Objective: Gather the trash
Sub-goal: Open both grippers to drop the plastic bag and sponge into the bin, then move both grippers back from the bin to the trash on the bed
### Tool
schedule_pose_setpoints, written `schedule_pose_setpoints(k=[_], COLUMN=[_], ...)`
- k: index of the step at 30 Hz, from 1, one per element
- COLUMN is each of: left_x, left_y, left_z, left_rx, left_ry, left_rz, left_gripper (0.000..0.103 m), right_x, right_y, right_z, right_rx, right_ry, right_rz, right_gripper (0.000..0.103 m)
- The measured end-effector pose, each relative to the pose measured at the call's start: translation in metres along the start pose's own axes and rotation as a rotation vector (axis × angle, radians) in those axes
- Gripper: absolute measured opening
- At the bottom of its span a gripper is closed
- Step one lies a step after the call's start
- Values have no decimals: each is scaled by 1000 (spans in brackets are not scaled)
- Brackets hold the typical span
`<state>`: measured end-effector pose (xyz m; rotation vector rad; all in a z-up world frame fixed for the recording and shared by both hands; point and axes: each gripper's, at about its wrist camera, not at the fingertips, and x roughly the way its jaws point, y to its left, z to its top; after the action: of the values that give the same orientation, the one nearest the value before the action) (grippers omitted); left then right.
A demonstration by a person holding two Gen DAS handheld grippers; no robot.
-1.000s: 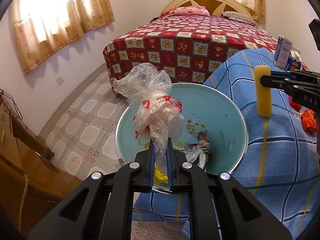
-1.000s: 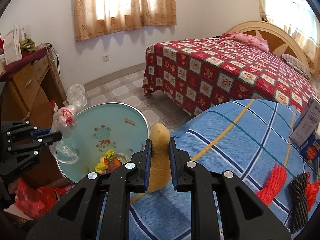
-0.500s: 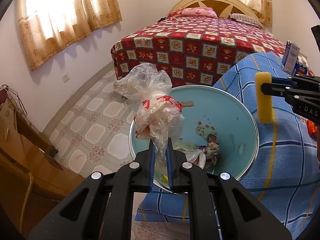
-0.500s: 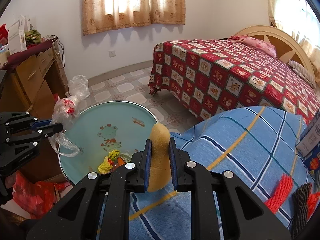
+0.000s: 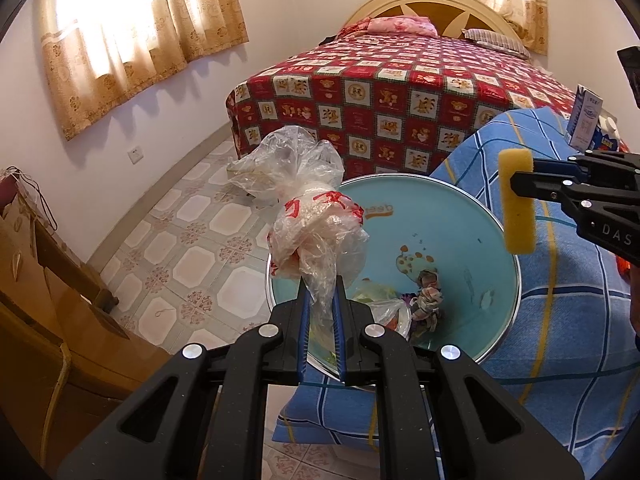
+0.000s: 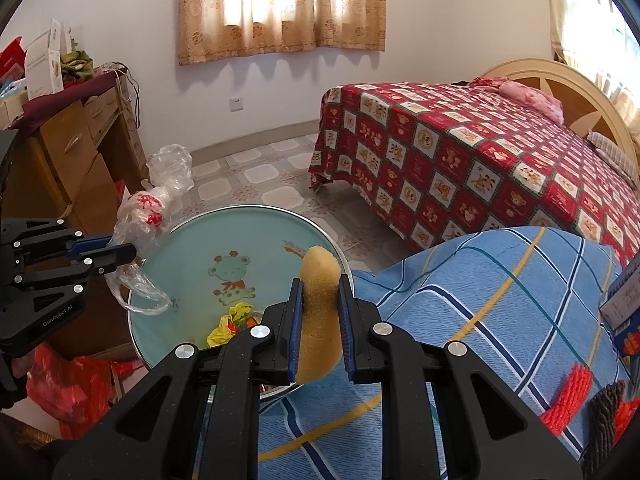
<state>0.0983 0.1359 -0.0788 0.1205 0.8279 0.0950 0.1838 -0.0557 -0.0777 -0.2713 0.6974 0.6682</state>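
Left gripper clamps plastic bag over basin's left rim; right gripper pinches upright yellow sponge above right rim.

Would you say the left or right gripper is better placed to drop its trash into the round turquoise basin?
Probably the left gripper: its crumpled clear plastic bag hangs over the basin, while the right gripper's yellow sponge sits at the rim.
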Motion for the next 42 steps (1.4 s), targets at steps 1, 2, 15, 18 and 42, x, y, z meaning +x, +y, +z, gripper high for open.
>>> schedule_pose_setpoints(k=[1, 2, 15, 18, 42], left_x=[0, 0, 0, 0, -7], left_y=[0, 0, -3, -3, -16], left_z=[0, 0, 1, 1, 3], left_rx=[0, -1, 2, 3, 3], left_ry=[0, 0, 0, -1, -27], left_rz=[1, 0, -1, -2, -20], left_gripper=[10, 10, 10, 10, 52], right_x=[0, 0, 1, 1, 0], right_y=[0, 1, 4, 4, 8], right_z=[0, 0, 1, 0, -5], right_rx=[-1, 0, -4, -4, 6], right_ry=[0, 0, 2, 1, -7], right_rz=[0, 0, -2, -1, 31], right_gripper=[18, 18, 18, 18, 58])
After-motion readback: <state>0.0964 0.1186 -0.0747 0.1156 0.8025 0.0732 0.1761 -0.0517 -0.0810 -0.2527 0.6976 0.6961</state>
